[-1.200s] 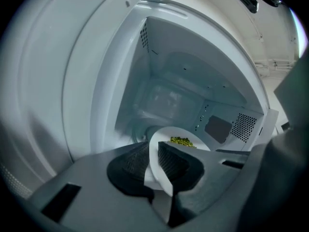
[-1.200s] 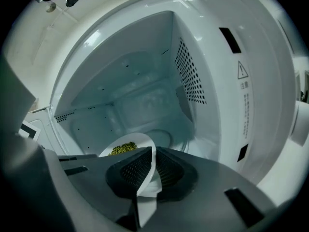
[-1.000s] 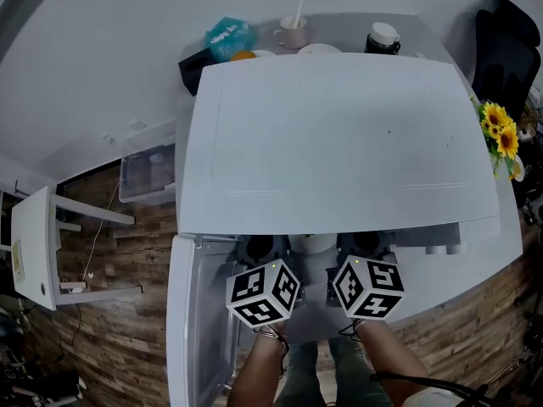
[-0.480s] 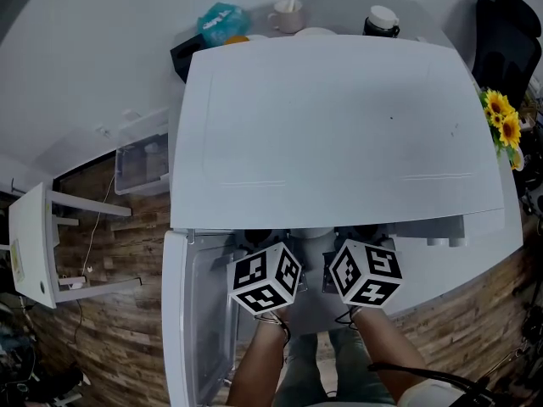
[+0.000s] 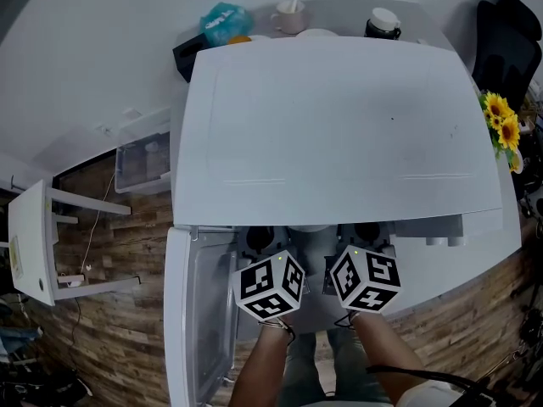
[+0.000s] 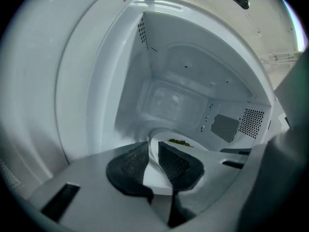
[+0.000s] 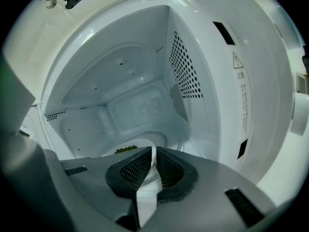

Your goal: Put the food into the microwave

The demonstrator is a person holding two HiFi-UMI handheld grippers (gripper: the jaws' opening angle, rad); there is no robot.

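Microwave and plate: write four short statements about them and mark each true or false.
1. The microwave has its door shut. False: the door stands open, swung out to the left.
2. The left gripper and the right gripper each clamp the rim of the white plate. True.
3. Green food lies on the plate. True.
4. The sunflowers stand to the left of the microwave. False: the sunflowers are at its right in the head view.
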